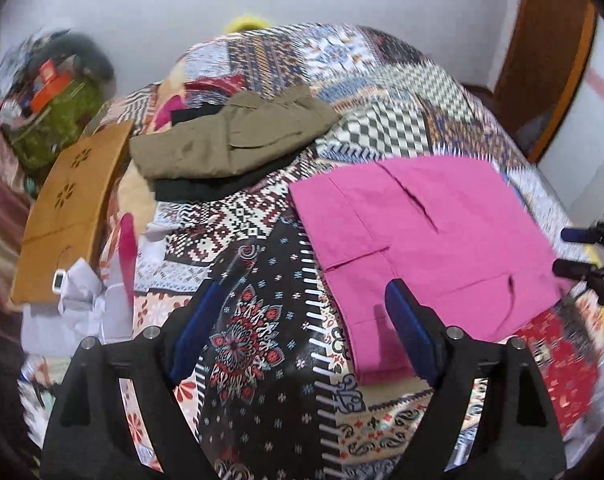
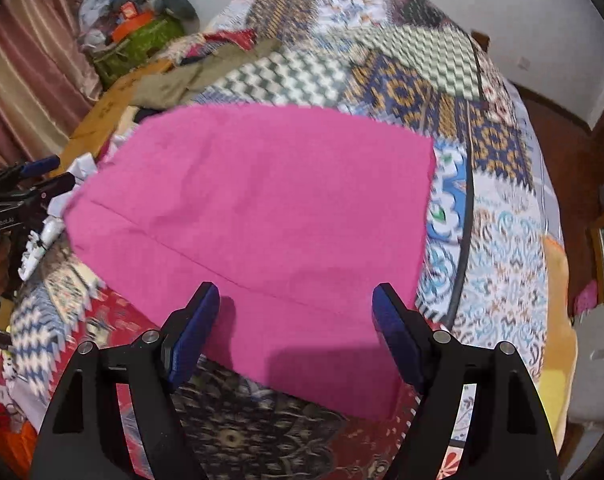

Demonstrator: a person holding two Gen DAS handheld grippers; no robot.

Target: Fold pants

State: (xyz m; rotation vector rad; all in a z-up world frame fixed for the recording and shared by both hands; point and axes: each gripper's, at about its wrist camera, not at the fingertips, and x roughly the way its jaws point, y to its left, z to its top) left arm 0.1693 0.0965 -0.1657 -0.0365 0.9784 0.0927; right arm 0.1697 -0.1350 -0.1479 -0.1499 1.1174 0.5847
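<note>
The pink pants (image 1: 422, 240) lie folded into a flat rectangle on the patterned bedspread (image 1: 257, 320). They fill the middle of the right wrist view (image 2: 261, 220). My left gripper (image 1: 302, 300) is open and empty, held above the bedspread at the pants' left edge. My right gripper (image 2: 295, 304) is open and empty, just above the pants' near edge. The right gripper also shows at the right edge of the left wrist view (image 1: 582, 252). The left gripper shows at the left edge of the right wrist view (image 2: 41, 176).
An olive garment (image 1: 229, 136) lies on black clothes (image 1: 205, 188) at the back left of the bed. A brown cardboard piece (image 1: 69, 216) and white crumpled paper (image 1: 89, 300) lie on the left. A cluttered pile (image 1: 53, 96) stands beyond. A wooden door (image 1: 542, 60) is at right.
</note>
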